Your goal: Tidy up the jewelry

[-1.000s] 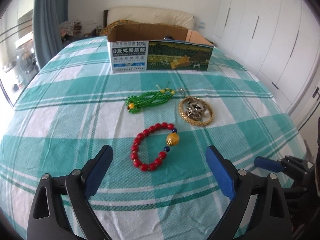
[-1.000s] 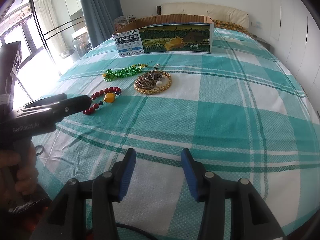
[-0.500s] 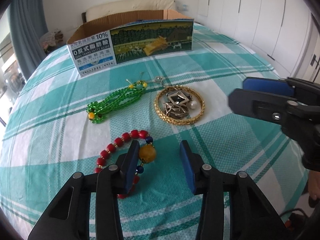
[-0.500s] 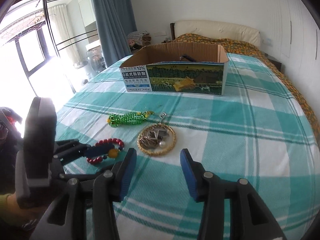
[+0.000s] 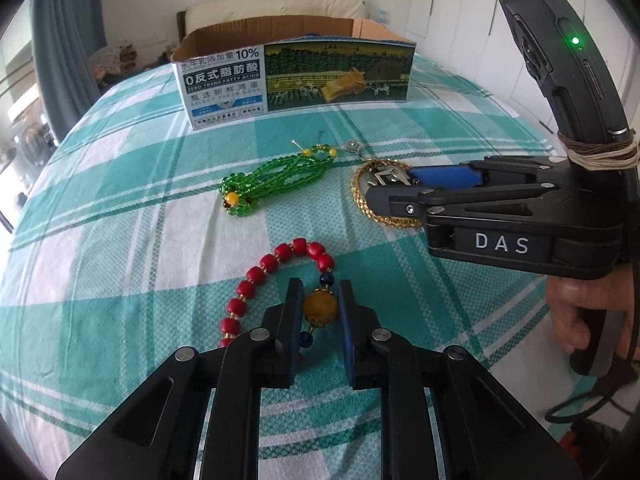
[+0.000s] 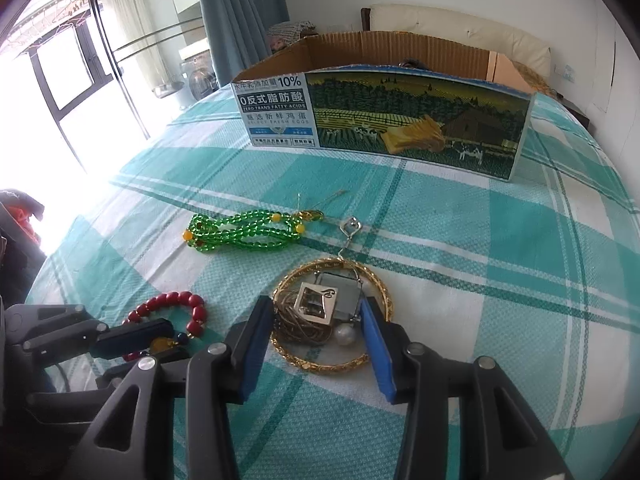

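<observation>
A red bead bracelet with a big amber bead lies on the checked bedspread. My left gripper is shut on the amber bead; it also shows in the right wrist view. A gold bangle with silver pendants and a pearl lies to the right. My right gripper is open with its jaws either side of the pendants, over the bangle; it also shows in the left wrist view. A green bead necklace lies behind. An open cardboard box stands further back.
The teal and white checked bedspread covers the bed. White wardrobes stand at the right, a blue curtain and a window at the left. A pillow lies behind the box.
My left gripper moved forward and closed on the amber bead. My right gripper moved forward and down until its jaws straddle the pendants in the gold bangle.
</observation>
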A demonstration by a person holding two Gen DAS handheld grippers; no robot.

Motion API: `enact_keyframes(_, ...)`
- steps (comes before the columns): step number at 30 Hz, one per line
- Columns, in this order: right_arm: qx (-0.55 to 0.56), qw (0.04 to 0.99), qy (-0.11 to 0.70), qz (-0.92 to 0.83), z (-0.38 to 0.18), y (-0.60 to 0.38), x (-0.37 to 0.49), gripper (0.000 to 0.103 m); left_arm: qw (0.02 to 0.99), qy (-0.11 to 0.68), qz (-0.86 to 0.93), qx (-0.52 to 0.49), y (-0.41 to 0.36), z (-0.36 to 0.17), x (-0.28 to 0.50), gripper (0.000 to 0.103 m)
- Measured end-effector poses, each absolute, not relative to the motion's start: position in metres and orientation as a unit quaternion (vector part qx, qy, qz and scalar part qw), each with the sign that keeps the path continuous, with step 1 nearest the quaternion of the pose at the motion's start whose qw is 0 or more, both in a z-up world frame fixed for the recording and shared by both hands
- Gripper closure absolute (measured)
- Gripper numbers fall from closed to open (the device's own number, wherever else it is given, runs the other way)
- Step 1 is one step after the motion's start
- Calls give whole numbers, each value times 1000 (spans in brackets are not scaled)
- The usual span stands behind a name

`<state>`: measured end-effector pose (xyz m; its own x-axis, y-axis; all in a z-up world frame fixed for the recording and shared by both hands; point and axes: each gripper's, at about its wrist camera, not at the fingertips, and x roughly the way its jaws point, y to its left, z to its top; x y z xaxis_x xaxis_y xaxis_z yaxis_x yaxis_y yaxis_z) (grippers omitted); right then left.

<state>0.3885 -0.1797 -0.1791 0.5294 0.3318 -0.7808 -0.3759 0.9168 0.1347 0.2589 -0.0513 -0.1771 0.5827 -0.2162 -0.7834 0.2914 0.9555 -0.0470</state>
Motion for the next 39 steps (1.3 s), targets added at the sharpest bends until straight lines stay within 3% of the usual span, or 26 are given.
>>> enact_keyframes(9, -27, 880, 424, 214, -163, -178, 383, 68, 889, 432, -146, 36, -49, -177, 261, 86)
enact_keyframes(18, -9, 905, 374, 203, -104, -226, 354, 68, 889, 433, -147, 32, -49, -177, 262, 86)
enact_keyframes(23, -65, 907, 386, 152, -110, -269, 329, 68, 889, 433, -146, 30, -49, -178, 264, 85)
enact_keyframes(26, -73, 894, 421, 132, -141, -290, 321, 67, 889, 432, -149, 31, -52, -177, 264, 76)
enact_keyframes(28, -67, 893, 428, 121, -158, -299, 312, 67, 888, 433, -155, 31, -55, -177, 263, 60)
enact_keyframes(29, -60, 891, 435, 116, -163, -304, 307, 65, 888, 432, -154, 35, -57, -177, 261, 45)
enact_keyframes(30, -50, 890, 440, 113, -167, -307, 302, 56, 889, 431, -153, 38, -58, -175, 260, 34)
enact_keyframes(31, -39, 892, 437, 111, -168, -311, 295, 49, 890, 427, -154, 38, -58, -173, 257, 33)
enact_keyframes(39, -6, 907, 413, 80, -157, -327, 254, 48, 896, 408, -176, -25, -15, -150, 239, 30)
